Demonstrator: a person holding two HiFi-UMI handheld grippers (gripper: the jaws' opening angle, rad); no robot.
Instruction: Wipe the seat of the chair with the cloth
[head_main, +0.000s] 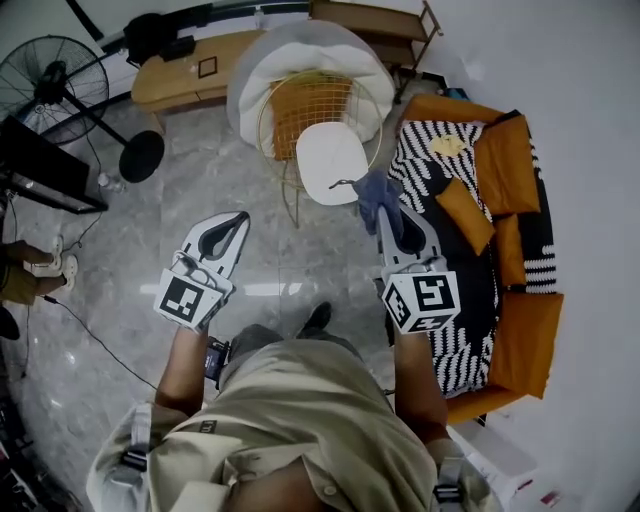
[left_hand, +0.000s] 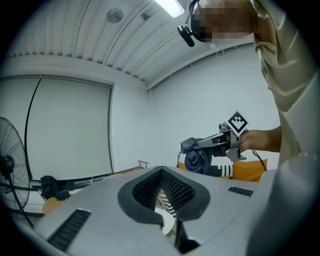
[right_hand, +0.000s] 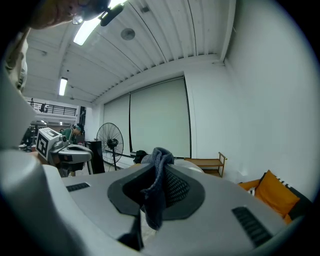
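At the far left a standing fan (head_main: 47, 78) sits on the marble floor (head_main: 200, 175), well apart from the work. The left gripper (head_main: 238, 218) is held out in front of the person over bare floor. Its jaws are together at the tips with nothing between them, and it is probably idle because one tool is enough for wiping. Ahead, between the two tools, stands the chair (head_main: 362, 112), a gold wire shell that is the nearest thing to a container here. It cradles the white pad that forms the seat (head_main: 332, 160) and, behind it, an orange cushion (head_main: 300, 110) leaning against the backrest. The seat pad looks bare, with nothing lying on it. To the right, the right gripper (head_main: 388, 215) has its jaws clamped on the cloth (head_main: 372, 193), a dark blue-grey rag that bunches above the tips and hangs down in a loose fold. It seems to be pinched at one part so that the free part can drag over a surface. In the head view the cloth hangs just beside the seat's right edge, and contact cannot be confirmed — so the wiping looks about to start rather than under way. Further right, a black-and-white striped sofa (head_main: 440, 340) carries several orange cushions (head_main: 505, 160), which play no part in the task.
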